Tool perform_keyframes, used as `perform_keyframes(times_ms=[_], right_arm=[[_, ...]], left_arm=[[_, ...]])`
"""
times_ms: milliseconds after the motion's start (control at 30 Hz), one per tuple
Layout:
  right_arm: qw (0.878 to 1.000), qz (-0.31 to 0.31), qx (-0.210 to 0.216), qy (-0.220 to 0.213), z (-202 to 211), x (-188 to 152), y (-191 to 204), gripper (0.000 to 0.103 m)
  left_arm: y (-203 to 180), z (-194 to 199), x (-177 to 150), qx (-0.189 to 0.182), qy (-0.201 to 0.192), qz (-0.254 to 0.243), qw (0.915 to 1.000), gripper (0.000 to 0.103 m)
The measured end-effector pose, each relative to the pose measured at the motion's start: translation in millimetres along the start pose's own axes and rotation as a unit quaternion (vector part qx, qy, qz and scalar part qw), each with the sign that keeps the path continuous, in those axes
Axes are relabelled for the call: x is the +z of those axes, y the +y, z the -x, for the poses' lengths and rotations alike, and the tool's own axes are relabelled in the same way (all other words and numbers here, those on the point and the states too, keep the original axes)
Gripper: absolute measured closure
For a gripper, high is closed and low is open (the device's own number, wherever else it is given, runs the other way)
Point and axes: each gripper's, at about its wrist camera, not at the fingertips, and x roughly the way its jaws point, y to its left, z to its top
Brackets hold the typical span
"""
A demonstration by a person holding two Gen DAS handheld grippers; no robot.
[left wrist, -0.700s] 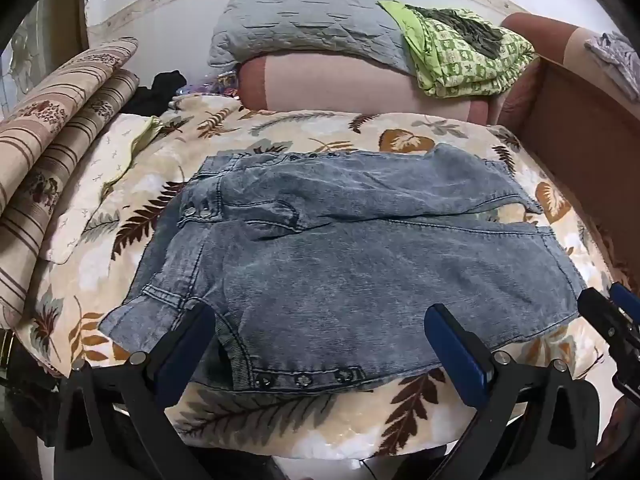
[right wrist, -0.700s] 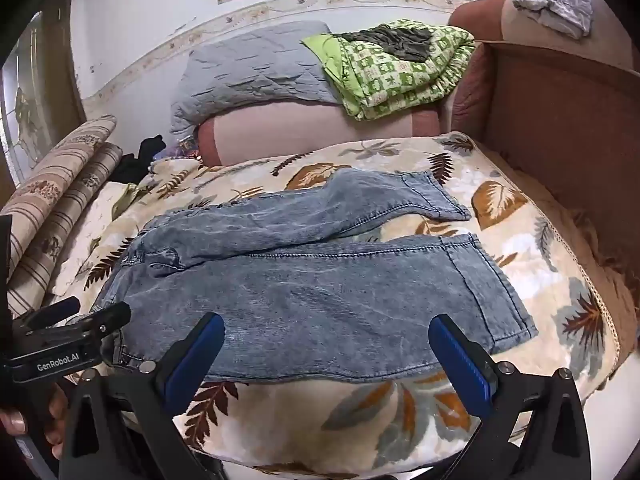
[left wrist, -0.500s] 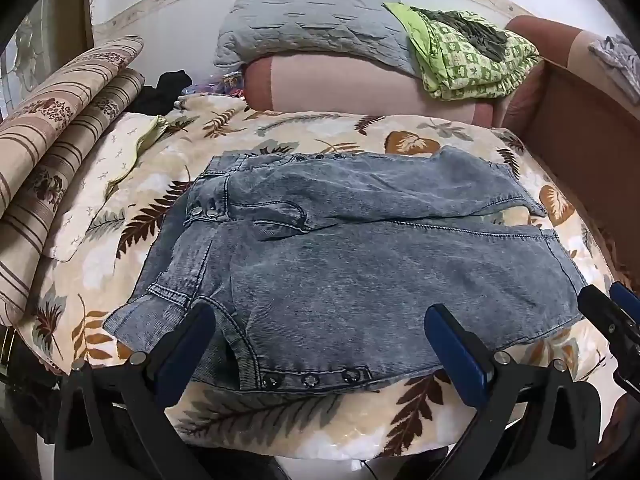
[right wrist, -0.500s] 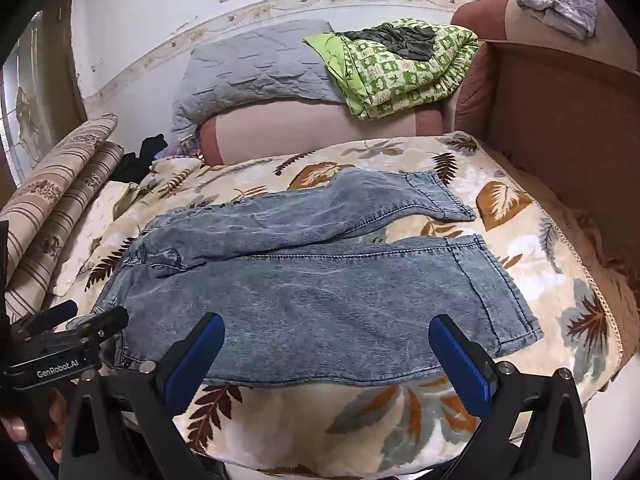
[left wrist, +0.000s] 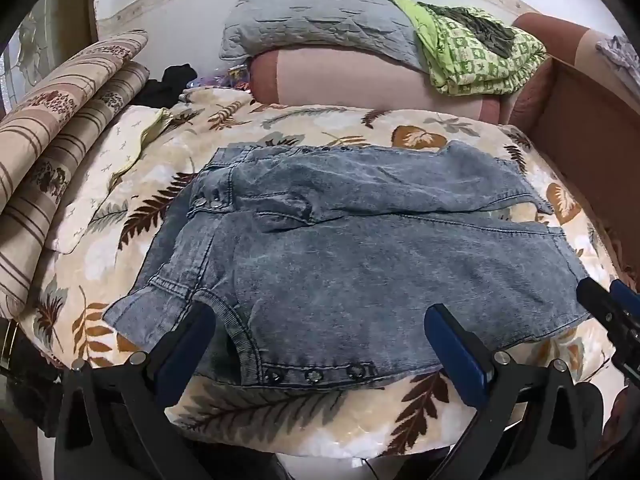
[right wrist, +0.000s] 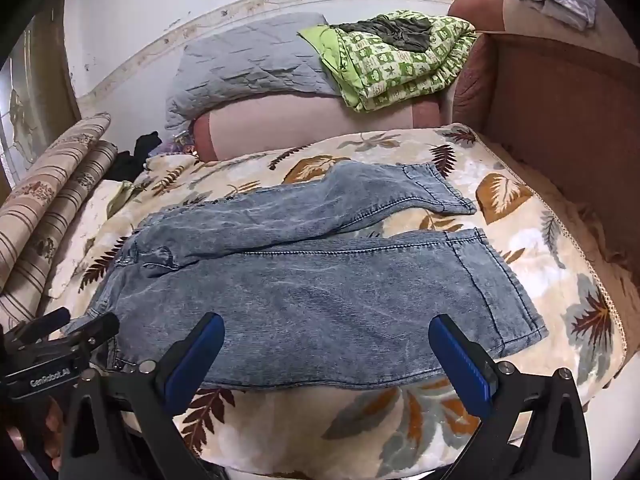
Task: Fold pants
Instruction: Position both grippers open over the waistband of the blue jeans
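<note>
Two legs of faded blue denim pants spread flat on leaf-patterned cream blanket, long axis running left to right: waistband and snap buttons at left, hems at right. Near leg lying full and smooth; far leg angled away, slightly rumpled at crotch.

Left gripper hovering low over near edge at waist end, blue pads spread wide, nothing between them, snap row just ahead. Right gripper likewise spread wide and empty, over near edge of near leg, mid-length. Left closer to waistband, right closer to hem; each seen at margin of other's view. Contact with cloth hard to judge, probably none yet.

Likely next: pinch near edge at both points, carry over onto far leg. No fold made yet.

Surface soft, cushioned, sagging at edges. Behind: pink bolster under grey quilted cover, green patterned blanket. Striped rolled bedding at left, brown sofa arm at right. White wall beyond.
</note>
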Motion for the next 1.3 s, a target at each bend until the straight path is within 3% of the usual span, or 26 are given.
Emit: perform_keyframes(times_ms=[467, 1300], right_arm=[[1.0, 0.007, -0.017, 0.016, -13.1, 1.3, 3.0, 0.0], [0.999, 0.017, -0.01, 0.031, -24.7, -1.6, 17.8, 0.0]], left_arm=[[5.4, -3.8, -1.1, 0.01, -0.002, 0.002, 0.9999, 0.0], [16.2, -5.7, -4.1, 0.016, -0.002, 0.01, 0.9998, 0.0]])
